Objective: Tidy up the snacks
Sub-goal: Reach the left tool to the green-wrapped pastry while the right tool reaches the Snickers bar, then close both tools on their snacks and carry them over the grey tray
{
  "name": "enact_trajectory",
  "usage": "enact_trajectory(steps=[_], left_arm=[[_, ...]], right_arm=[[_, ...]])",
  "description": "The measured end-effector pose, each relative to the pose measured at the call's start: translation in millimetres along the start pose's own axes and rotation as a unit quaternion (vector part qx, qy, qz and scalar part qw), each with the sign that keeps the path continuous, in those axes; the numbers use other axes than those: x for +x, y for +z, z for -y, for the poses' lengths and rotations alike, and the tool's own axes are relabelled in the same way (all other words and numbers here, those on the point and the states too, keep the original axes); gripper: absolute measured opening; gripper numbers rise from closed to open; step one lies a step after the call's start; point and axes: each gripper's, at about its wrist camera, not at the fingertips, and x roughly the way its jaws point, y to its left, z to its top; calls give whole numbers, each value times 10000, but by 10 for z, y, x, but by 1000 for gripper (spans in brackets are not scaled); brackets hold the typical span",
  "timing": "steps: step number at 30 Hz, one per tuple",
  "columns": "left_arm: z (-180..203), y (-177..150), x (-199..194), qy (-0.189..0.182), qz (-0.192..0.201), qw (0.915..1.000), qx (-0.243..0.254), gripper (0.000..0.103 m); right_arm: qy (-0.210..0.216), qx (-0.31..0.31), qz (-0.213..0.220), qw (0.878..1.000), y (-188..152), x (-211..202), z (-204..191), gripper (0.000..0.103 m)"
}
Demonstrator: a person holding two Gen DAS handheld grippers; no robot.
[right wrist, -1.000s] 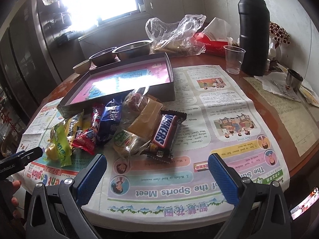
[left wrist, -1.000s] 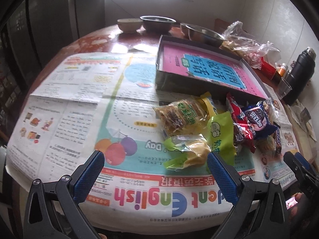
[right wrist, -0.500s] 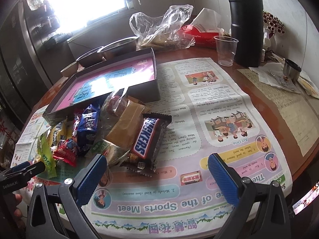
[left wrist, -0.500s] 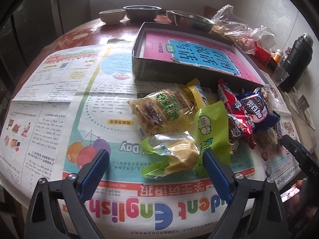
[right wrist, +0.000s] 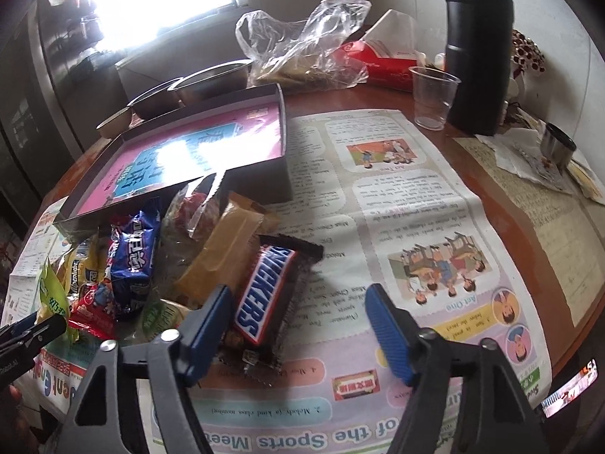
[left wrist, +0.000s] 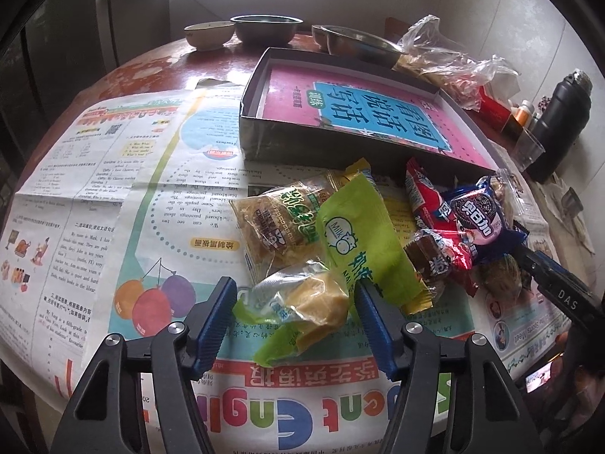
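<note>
Two grippers are now brought in closer than a second ago: the left gripper (left wrist: pixel 297 312) is narrowed around the yellow cake packet (left wrist: pixel 302 304), not yet clamped; the right gripper (right wrist: pixel 297 316) is held part-open at the Snickers bar (right wrist: pixel 262 297), near the table's front edge.

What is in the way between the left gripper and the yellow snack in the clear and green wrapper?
Nothing visible. The left gripper is open with its jaws on either side of the yellow snack, and no other packet lies between them. The green milk packet overlaps it just behind.
</note>
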Motion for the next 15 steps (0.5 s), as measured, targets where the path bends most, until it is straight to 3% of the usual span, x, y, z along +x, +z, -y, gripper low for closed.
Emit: enact_trajectory(steps=[6, 10, 15], left_arm=[[-3, 15, 8, -8, 17, 10000, 7, 62], [-51, 14, -3, -63, 80, 9999, -63, 52], [-103, 8, -14, -170, 113, 9996, -170, 41]], right_arm=[[24, -348, 21, 9994, 14, 36, -48, 54], [-188, -680, 92, 9975, -25, 38, -69, 32], [-169, -880, 296, 9955, -50, 32, -60, 29]])
